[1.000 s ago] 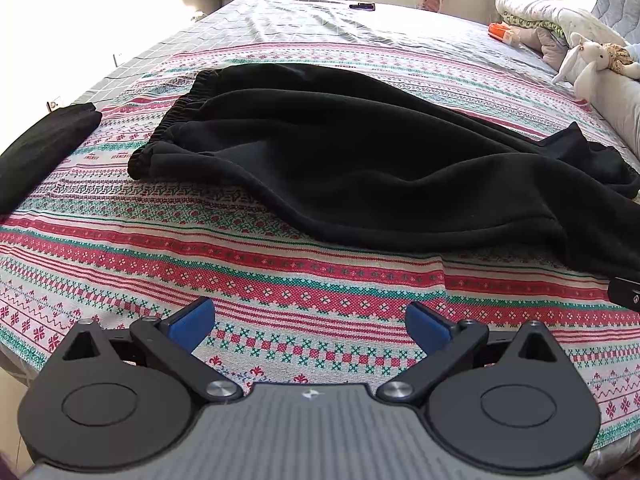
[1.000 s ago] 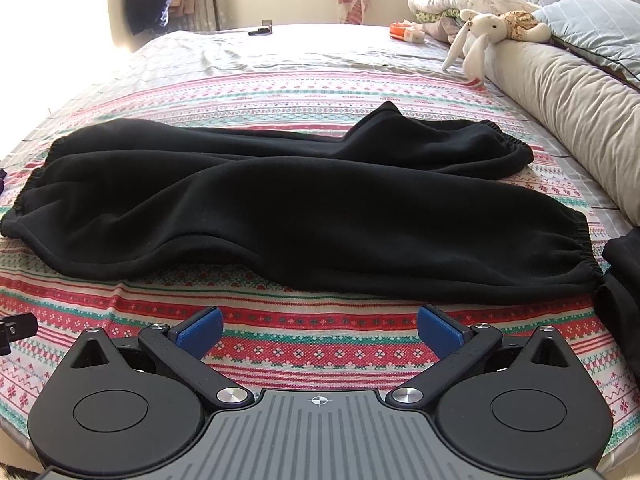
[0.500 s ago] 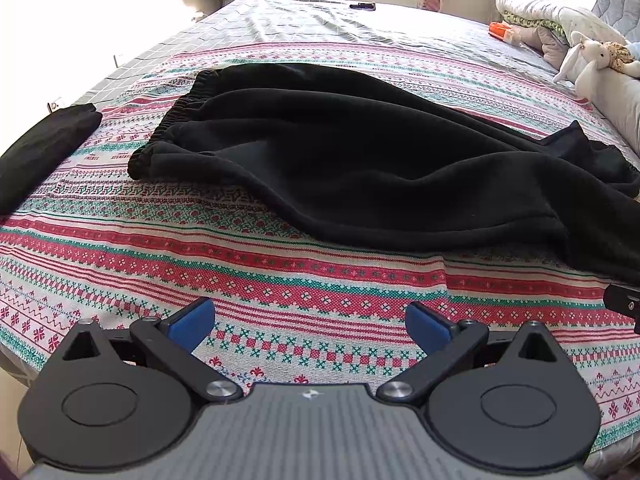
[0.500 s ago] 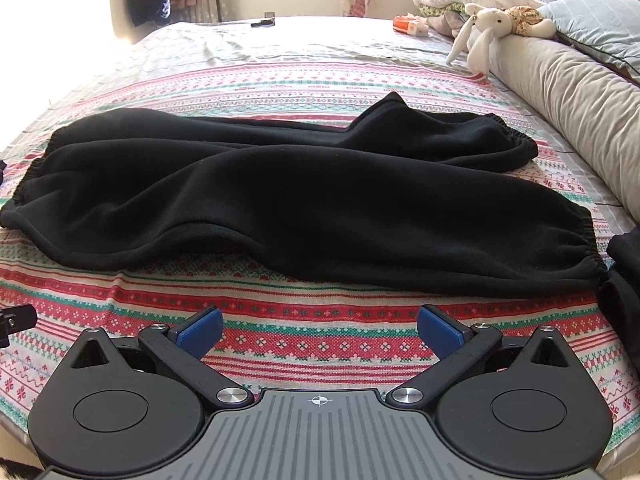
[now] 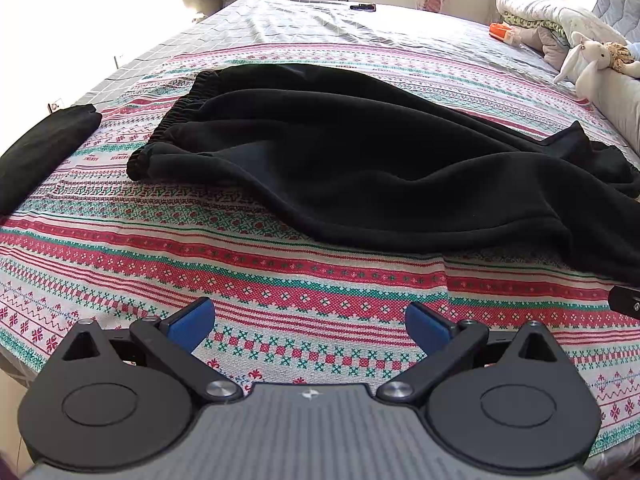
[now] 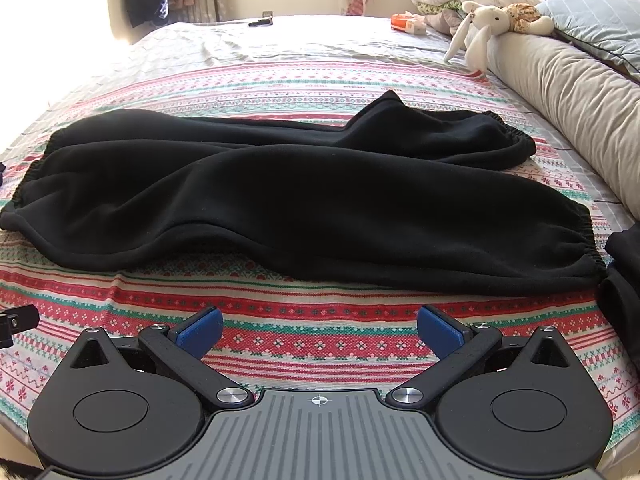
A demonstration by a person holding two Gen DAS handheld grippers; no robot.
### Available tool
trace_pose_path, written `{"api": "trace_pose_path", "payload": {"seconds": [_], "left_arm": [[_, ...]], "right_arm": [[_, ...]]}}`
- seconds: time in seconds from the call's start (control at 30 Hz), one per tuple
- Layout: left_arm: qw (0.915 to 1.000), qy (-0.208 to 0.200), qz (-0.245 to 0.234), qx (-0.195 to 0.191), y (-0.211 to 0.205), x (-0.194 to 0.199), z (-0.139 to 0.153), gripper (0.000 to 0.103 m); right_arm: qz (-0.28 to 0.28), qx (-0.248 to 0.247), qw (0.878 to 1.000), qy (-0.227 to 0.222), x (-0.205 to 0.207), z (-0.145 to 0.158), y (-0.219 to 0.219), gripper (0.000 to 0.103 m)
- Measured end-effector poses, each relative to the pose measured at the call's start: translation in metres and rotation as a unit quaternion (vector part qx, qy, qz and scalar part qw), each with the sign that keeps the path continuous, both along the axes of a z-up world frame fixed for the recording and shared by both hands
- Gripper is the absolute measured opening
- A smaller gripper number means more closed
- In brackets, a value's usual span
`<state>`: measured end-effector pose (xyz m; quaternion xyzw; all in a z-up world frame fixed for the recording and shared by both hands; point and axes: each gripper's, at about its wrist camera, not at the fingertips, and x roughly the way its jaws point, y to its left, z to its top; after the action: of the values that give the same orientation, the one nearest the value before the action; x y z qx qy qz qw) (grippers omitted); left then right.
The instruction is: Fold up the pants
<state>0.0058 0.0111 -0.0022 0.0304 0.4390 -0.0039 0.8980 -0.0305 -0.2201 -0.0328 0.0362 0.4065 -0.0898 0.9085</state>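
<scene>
The black pants (image 6: 304,208) lie spread across the patterned blanket (image 6: 320,328) on the bed, waistband to the left and the 2 leg cuffs to the right. The left gripper (image 5: 310,326) hovers over the blanket near the waistband side, its blue fingers wide apart and empty. The right gripper (image 6: 320,330) is also spread apart, holding nothing. A dark cloth (image 5: 40,156), maybe another garment, lies at the left edge.

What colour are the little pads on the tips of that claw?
Blue. The pads on the right claw show best in the right wrist view.
</scene>
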Motion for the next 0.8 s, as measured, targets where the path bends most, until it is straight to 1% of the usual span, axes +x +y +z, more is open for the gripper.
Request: {"api": "trace_pose_path", "payload": {"seconds": [0.17,0.27,0.33,0.4,0.47,0.53,0.6,0.67,0.7,0.8], "left_arm": [[1.0000,-0.005,0.001,-0.003,0.003,0.002,0.000,0.103],[0.9995,-0.026,0.010,-0.017,0.012,0.005,0.001,0.103],[0.9996,-0.020,0.008,-0.016,0.020,0.015,0.004,0.103],[0.9994,-0.020,0.014,-0.025,0.031,0.026,0.009,0.103],[0.9993,-0.018,0.016,-0.029,0.043,0.038,0.014,0.103],[0.9994,-0.021,0.014,-0.023,0.056,0.052,0.017,0.103],[0.9991,-0.033,0.026,-0.005,0.069,0.065,0.015,0.103],[0.9975,-0.043,0.056,0.011,0.086,0.077,0.007,0.103],[0.9965,-0.041,0.072,0.007,0.097,0.083,0.002,0.103],[0.9938,-0.020,0.101,-0.042,0.126,0.102,-0.014,0.103]], "right_arm": [[0.000,0.001,1.000,0.003,0.001,0.000,0.000,0.103],[0.000,-0.001,1.000,-0.004,0.004,0.000,0.001,0.103],[0.013,-0.003,1.000,-0.010,0.009,0.001,0.002,0.103],[0.026,0.010,1.000,0.000,0.020,0.002,0.002,0.103],[0.033,0.035,0.999,0.011,0.031,0.003,0.001,0.103],[0.049,0.051,0.997,0.023,0.043,0.006,0.003,0.103],[0.070,0.057,0.996,0.027,0.054,0.010,0.009,0.103],[0.100,0.043,0.994,0.018,0.062,0.014,0.021,0.103],[0.117,0.028,0.993,0.012,0.065,0.015,0.027,0.103],[0.177,-0.033,0.984,-0.016,0.070,0.011,0.048,0.103]]}}
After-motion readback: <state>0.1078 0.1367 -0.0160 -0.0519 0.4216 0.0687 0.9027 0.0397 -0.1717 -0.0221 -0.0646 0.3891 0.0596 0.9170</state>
